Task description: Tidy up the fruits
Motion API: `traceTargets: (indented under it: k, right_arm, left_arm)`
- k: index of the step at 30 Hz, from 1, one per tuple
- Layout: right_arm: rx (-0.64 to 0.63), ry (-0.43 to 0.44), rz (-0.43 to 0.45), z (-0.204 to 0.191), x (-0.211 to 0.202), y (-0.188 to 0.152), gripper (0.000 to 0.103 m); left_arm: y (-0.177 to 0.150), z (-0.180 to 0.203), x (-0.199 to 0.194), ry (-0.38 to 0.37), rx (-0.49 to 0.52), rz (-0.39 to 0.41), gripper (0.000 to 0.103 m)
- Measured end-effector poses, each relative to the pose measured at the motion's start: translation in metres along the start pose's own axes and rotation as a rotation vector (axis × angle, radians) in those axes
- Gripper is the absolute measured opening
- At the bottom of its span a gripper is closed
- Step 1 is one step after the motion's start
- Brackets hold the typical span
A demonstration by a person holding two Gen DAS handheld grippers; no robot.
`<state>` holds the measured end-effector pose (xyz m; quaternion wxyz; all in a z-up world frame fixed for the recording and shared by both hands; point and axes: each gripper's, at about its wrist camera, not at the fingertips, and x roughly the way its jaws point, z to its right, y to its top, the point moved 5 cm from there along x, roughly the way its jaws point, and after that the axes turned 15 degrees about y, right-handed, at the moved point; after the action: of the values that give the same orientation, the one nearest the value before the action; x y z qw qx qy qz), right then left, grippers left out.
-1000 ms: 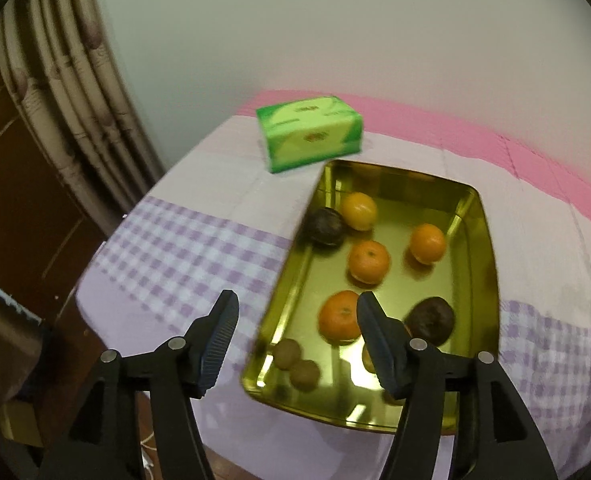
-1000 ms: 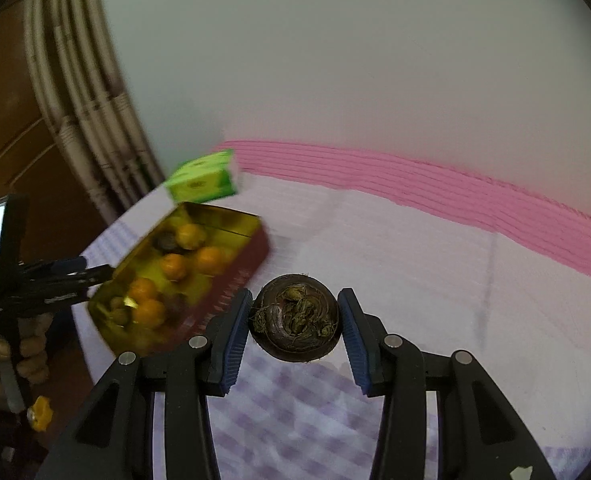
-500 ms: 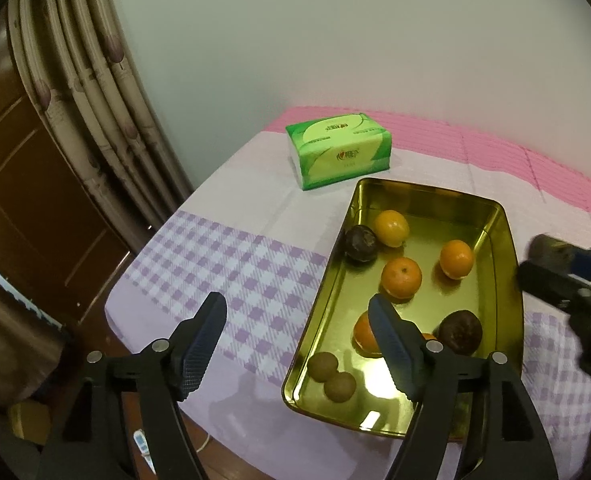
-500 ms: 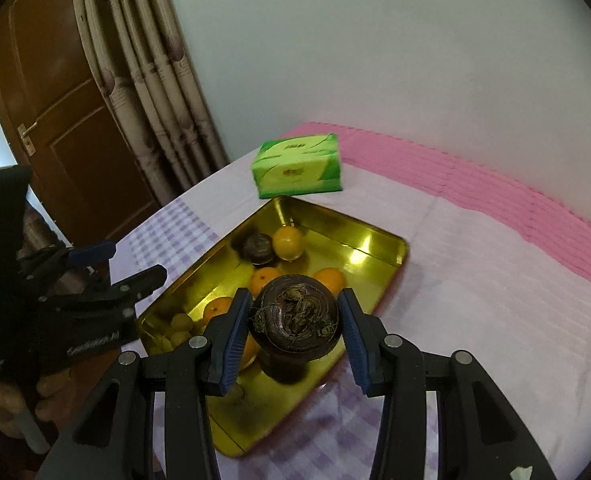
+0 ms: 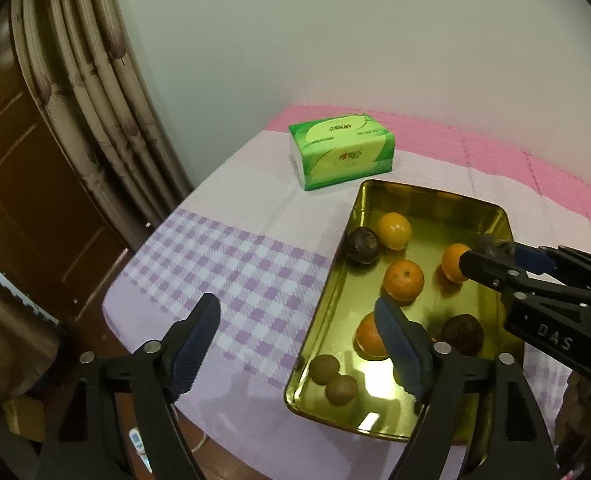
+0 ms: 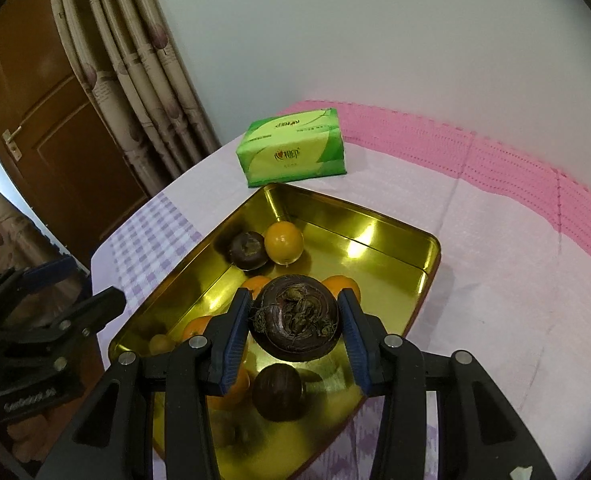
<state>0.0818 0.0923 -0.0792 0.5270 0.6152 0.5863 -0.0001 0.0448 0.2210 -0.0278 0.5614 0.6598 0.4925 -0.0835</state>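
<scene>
A gold tray (image 5: pixel 427 191) on the table holds several oranges (image 5: pixel 403 280), a yellow fruit (image 5: pixel 394 230), two dark fruits (image 5: pixel 362 245) and two kiwis (image 5: pixel 324 368). My left gripper (image 5: pixel 299 346) hovers over the tray's near left corner; its jaws are opening and nothing is between them. My right gripper (image 6: pixel 295 328) is shut on a dark brown wrinkled fruit (image 6: pixel 295 316) and holds it above the middle of the tray (image 6: pixel 359 216). In the left wrist view the right gripper (image 5: pixel 495 252) reaches in from the right, over the tray.
A green tissue pack (image 5: pixel 341 150) lies just beyond the tray's far end. The table has a white, purple-checked and pink cloth (image 5: pixel 235 264). Curtains (image 5: pixel 95 80) and a brown door (image 6: pixel 55 120) stand to the left, past the table edge.
My right gripper has carried the dark fruit leftward from over the bare cloth to above the tray. The left jaws have spread wider, still with nothing in them.
</scene>
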Motion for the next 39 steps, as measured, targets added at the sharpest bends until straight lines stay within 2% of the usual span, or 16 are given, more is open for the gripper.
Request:
traceTargets:
  k: [8,15,20,23,25,27,30,39]
  right_arm:
    - [0.016,0.012,-0.02,-0.001,0.017,-0.001,0.043]
    - [0.018,0.025,0.027,-0.003,0.008,0.004,0.044]
    - [-0.027,-0.015,0.105,-0.015,-0.023,0.004,0.06]
    - [-0.067,-0.059,0.166,-0.025,-0.049,0.002,0.067]
    - [-0.103,-0.1,0.206,-0.034,-0.067,-0.001,0.076]
    - [-0.134,-0.131,0.245,-0.043,-0.084,-0.003,0.079]
    - [-0.175,-0.168,0.292,-0.055,-0.106,-0.006,0.091]
    - [-0.258,-0.245,0.386,-0.086,-0.158,-0.018,0.098]
  left_arm:
    - [0.004,-0.009,-0.005,0.007,-0.032,0.03,0.087]
    - [0.006,-0.009,-0.008,0.009,-0.035,0.05,0.088]
    - [0.007,-0.012,-0.013,0.012,-0.047,0.062,0.088]
    - [0.009,-0.016,-0.019,-0.014,-0.071,0.074,0.088]
    - [0.01,-0.017,-0.024,-0.014,-0.078,0.082,0.088]
    - [0.012,-0.017,-0.032,-0.026,-0.08,0.104,0.088]
    - [0.013,-0.017,-0.046,-0.045,-0.082,0.14,0.09]
    - [0.017,-0.028,-0.093,-0.084,-0.127,0.249,0.099]
